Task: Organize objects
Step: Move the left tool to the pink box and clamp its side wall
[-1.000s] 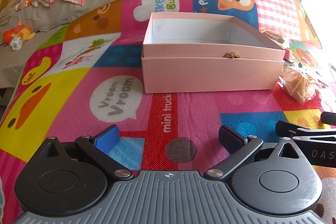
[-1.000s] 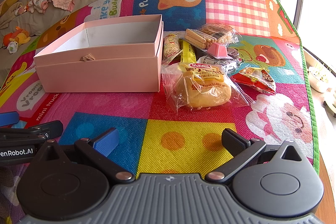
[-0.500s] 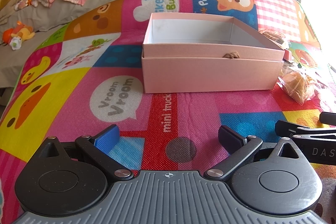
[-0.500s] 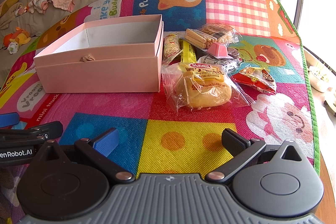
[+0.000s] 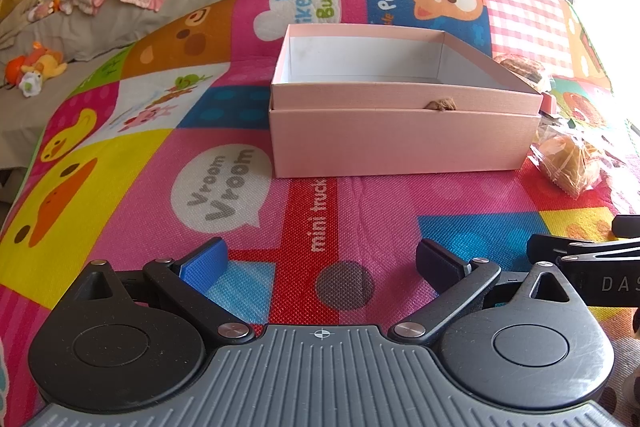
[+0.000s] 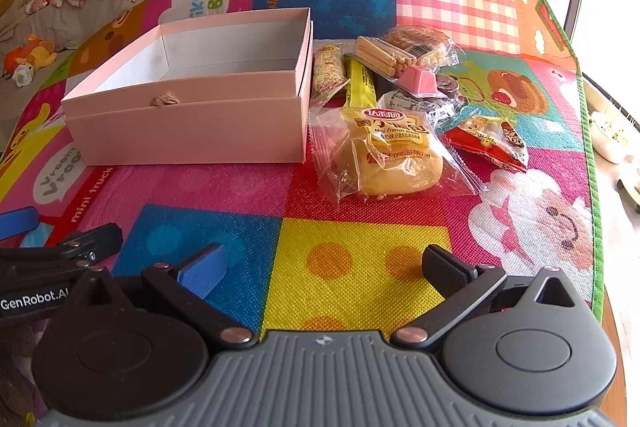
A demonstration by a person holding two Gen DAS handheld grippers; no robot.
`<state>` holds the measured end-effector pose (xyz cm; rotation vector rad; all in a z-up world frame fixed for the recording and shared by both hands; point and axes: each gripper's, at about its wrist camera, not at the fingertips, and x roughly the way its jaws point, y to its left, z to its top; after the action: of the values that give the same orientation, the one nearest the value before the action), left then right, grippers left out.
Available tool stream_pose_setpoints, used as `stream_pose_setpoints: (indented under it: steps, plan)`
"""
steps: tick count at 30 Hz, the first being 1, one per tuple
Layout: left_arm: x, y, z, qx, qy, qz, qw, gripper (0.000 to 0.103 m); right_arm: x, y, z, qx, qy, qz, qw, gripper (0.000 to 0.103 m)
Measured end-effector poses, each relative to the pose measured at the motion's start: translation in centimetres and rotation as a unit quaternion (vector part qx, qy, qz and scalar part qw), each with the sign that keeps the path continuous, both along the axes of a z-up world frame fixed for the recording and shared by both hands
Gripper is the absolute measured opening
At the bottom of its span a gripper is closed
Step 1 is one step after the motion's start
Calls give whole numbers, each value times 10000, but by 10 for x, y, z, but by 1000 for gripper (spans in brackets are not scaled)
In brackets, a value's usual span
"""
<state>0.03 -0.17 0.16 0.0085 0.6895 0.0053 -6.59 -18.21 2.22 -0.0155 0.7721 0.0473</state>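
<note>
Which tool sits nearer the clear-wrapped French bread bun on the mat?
Right. The right tool faces the clear-wrapped French bread bun almost straight ahead; the left tool sits off to the bun's left, facing the pink cardboard box.

snacks (image 6: 392, 155) lie just right of the box (image 6: 192, 131).

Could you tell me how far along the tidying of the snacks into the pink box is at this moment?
Nothing looks done: the pink box shows only bare walls and floor. Nothing is in hand; the left gripper and right gripper are open over the mat. The bread packet and other snacks remain outside.
</note>
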Motion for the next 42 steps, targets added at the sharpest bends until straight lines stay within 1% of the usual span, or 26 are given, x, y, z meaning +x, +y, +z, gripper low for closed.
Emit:
stream_pose_setpoints:
  steps: [8, 12, 14, 16, 18, 20, 23, 25, 27, 29, 31, 32, 33, 34, 35, 36, 38, 39, 40, 41, 42]
  plan:
    - [-2, -1, 1, 6, 0, 22, 10000, 102, 1, 1, 1, -47, 65, -15, 10000, 103]
    - [-1, 0, 1, -34, 30, 2, 10000, 102, 4, -2, 4, -27, 152, 200, 9997, 103]
    - [0, 2, 3, -76, 88, -135, 9998, 102, 3, -3, 5, 20, 204, 268, 9994, 103]
    - [0, 5, 10, -170, 188, -364, 9990, 102, -3, -6, 11, 182, 230, 296, 9991, 103]
    - [0, 10, 22, -264, 100, -405, 9988, 102, -13, -7, 22, 251, 59, 428, 9987, 103]
    - [3, 17, 41, -290, -101, -416, 9987, 102, -27, -6, 42, 94, -324, 599, 9976, 103]
    - [26, 34, 68, -674, -206, -174, 9974, 102, -41, -9, 71, -104, -809, 772, 9937, 103]
    - [49, 46, 80, -879, -329, 33, 9956, 102, -45, -14, 87, -141, -1008, 782, 9917, 103]
    - [74, 53, 84, -811, -387, 253, 9956, 102, -45, -20, 98, -145, -1121, 755, 9907, 103]
    - [106, 59, 79, -697, -122, 370, 9968, 102, -44, -26, 105, -170, -1194, 683, 9904, 103]
    - [130, 62, 70, -677, 173, 343, 9970, 101, -41, -33, 106, -207, -1218, 592, 9906, 103]
    - [140, 63, 65, -687, 287, 356, 9966, 95, -39, -37, 106, -213, -1202, 540, 9911, 103]
    - [147, 63, 61, -666, 340, 389, 9964, 82, -37, -40, 105, -200, -1178, 488, 9916, 103]
    - [153, 61, 57, -601, 382, 403, 9966, 74, -35, -44, 102, -180, -1133, 439, 9924, 103]
    - [158, 59, 53, -526, 425, 401, 9969, 59, -32, -46, 99, -167, -1075, 404, 9932, 103]
    - [162, 57, 50, -479, 467, 391, 9970, 55, -30, -48, 97, -157, -1022, 380, 9939, 103]
    - [168, 53, 43, -438, 521, 391, 9969, 55, -27, -50, 89, -157, -909, 323, 9952, 103]
    - [170, 52, 40, -415, 534, 389, 9970, 51, -25, -51, 87, -158, -865, 306, 9957, 103]
    - [172, 53, 39, -425, 547, 365, 9969, 43, -25, -52, 84, -158, -823, 292, 9961, 103]
    - [173, 53, 37, -416, 562, 353, 9969, 22, -24, -54, 81, -161, -802, 277, 9963, 103]
    - [173, 54, 37, -490, 565, 248, 9969, 12, -23, -55, 80, -169, -796, 266, 9963, 103]
